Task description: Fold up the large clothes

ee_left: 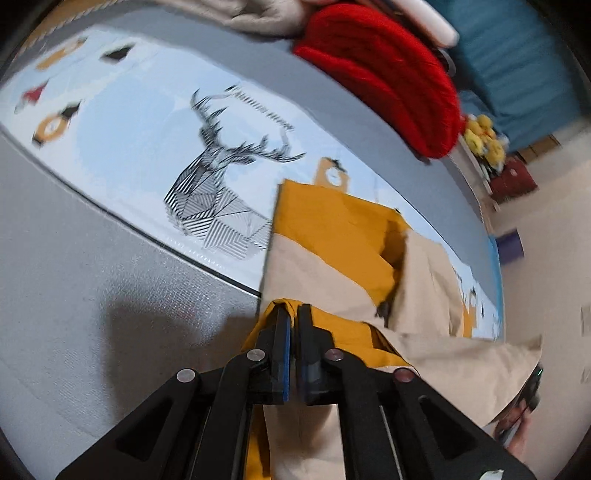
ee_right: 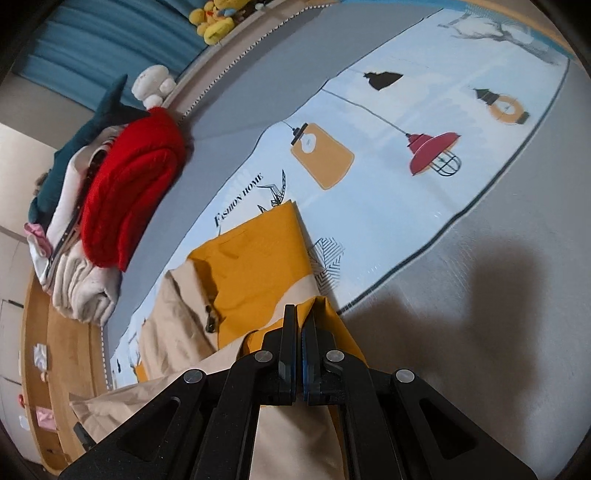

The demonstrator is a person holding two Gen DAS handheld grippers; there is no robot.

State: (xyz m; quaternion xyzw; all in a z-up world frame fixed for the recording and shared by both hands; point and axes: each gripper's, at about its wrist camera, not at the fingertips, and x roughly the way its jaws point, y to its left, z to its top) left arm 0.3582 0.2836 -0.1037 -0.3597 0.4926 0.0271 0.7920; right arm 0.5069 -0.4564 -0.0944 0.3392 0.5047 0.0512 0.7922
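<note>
A large mustard-and-beige garment (ee_left: 332,229) lies partly folded on a printed light-blue sheet (ee_left: 129,122). In the left wrist view my left gripper (ee_left: 294,310) is shut on a mustard edge of the garment, and the cloth hangs down under its fingers. The right wrist view shows the same garment (ee_right: 255,258) with a dark zipper pull near its beige part. There my right gripper (ee_right: 299,310) is shut on another mustard edge. Both grippers hold the cloth just above the grey bed surface (ee_right: 517,258), near the sheet's dark border.
A folded red knit (ee_left: 388,85) tops a pile of folded clothes (ee_right: 81,288) at the bed's far side. Yellow plush toys (ee_right: 214,18) sit by a blue curtain. A wooden floor (ee_right: 40,369) runs along the bed's edge.
</note>
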